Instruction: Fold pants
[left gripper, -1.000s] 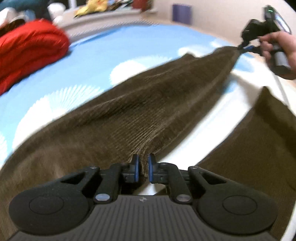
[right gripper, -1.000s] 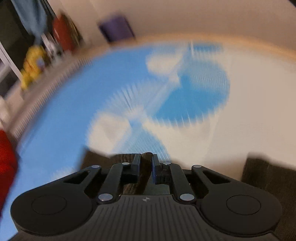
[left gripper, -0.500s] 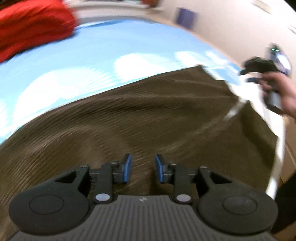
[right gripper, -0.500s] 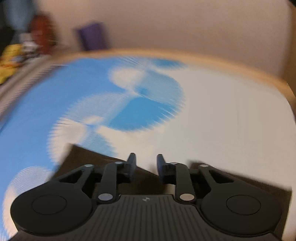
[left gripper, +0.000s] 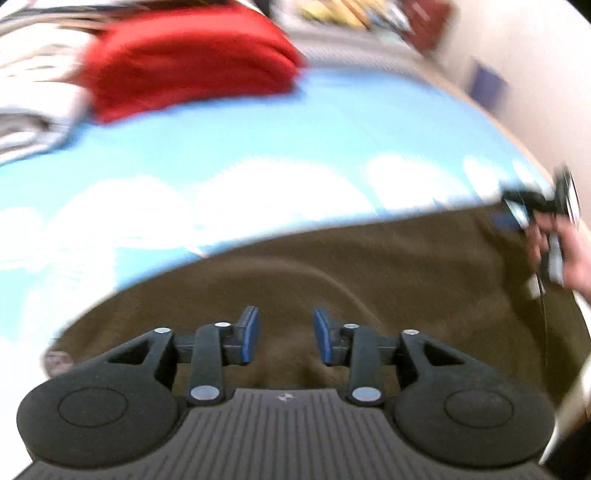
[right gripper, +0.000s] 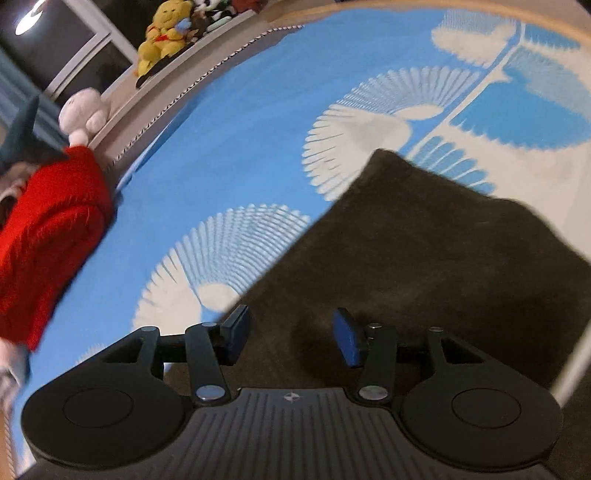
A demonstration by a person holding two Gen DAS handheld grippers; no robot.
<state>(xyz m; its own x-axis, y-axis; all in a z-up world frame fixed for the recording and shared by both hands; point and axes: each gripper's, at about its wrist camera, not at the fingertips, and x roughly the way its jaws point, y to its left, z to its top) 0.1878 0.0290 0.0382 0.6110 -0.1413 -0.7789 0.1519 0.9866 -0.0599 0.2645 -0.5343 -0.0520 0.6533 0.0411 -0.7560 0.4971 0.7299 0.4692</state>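
**Both grippers spread above the brown pants**

Plainly, the left gripper (left gripper: 282, 341) had its blue-padded jaws apart with nothing between them, poised over the brown pants (left gripper: 369, 273) that filled the lower half of its frame. The right gripper (right gripper: 291, 338) likewise stood with jaws spread and empty, the pants (right gripper: 424, 251) running from lower centre toward the upper right of its view. The garment lay flat on a blue-and-white patterned bedspread (right gripper: 240, 129). A red garment (left gripper: 192, 55) sat at upper left of the left view. At that view's right edge, blurred, the right hand (left gripper: 569, 251) held its gripper. A yellow plush toy (right gripper: 162, 33) sat on a ledge at upper left.
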